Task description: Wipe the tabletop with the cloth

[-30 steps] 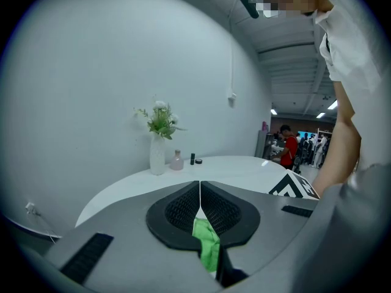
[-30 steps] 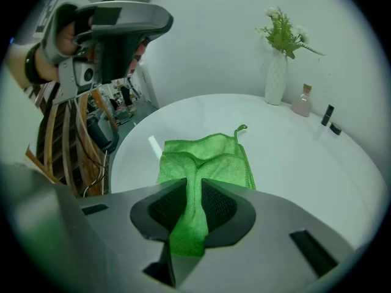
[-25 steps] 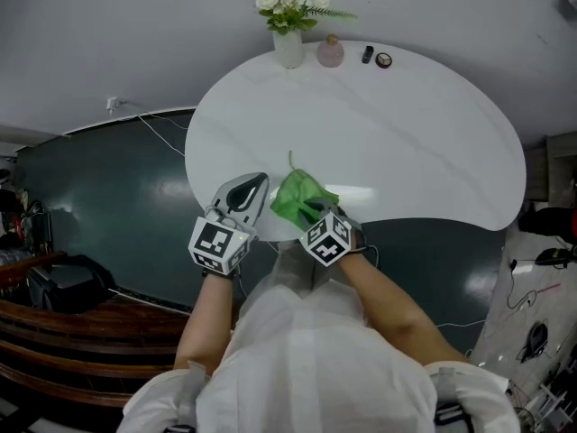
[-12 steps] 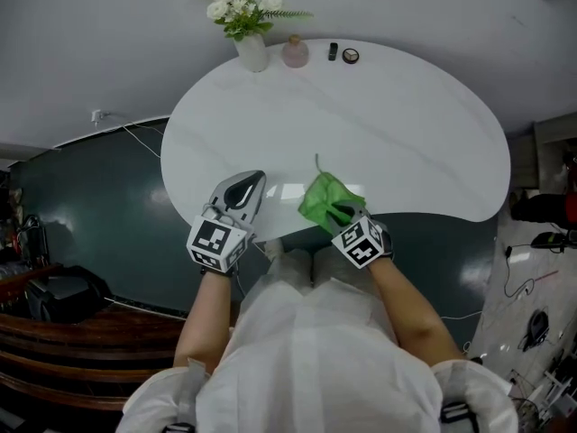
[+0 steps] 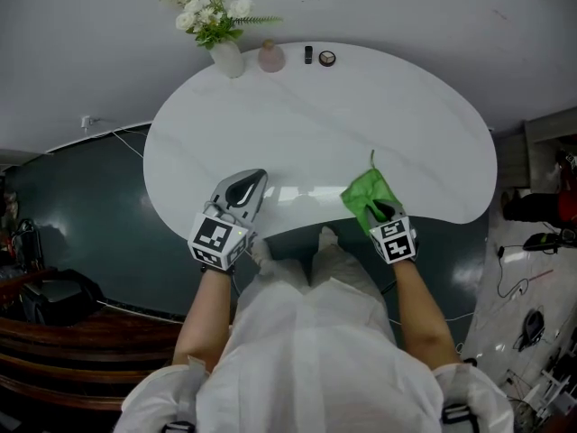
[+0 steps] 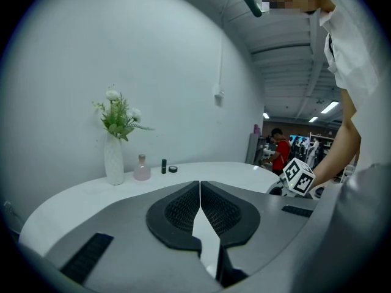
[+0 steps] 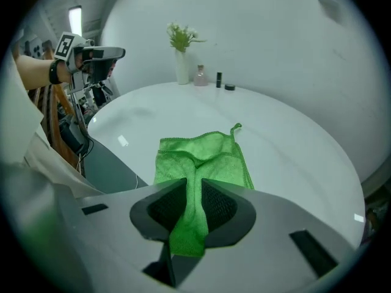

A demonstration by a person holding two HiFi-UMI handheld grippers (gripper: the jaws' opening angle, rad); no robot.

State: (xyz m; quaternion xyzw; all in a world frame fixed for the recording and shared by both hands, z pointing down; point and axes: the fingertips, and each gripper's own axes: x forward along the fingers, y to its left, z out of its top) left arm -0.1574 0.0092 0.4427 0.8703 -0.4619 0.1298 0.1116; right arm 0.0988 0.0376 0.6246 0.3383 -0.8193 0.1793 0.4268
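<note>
Right gripper view shows the right tongs (image 7: 194, 183) clamped on a bunched fold of the green cloth (image 7: 204, 154). The rest of it lies spread flat on the white table (image 7: 293, 157) near its front edge. Left tongs (image 6: 200, 187) are closed tip to tip, holding nothing, above the table's near edge.

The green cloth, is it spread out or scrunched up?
Mostly spread: the green cloth lies flat on the table, one end pinched in the right gripper.
</note>
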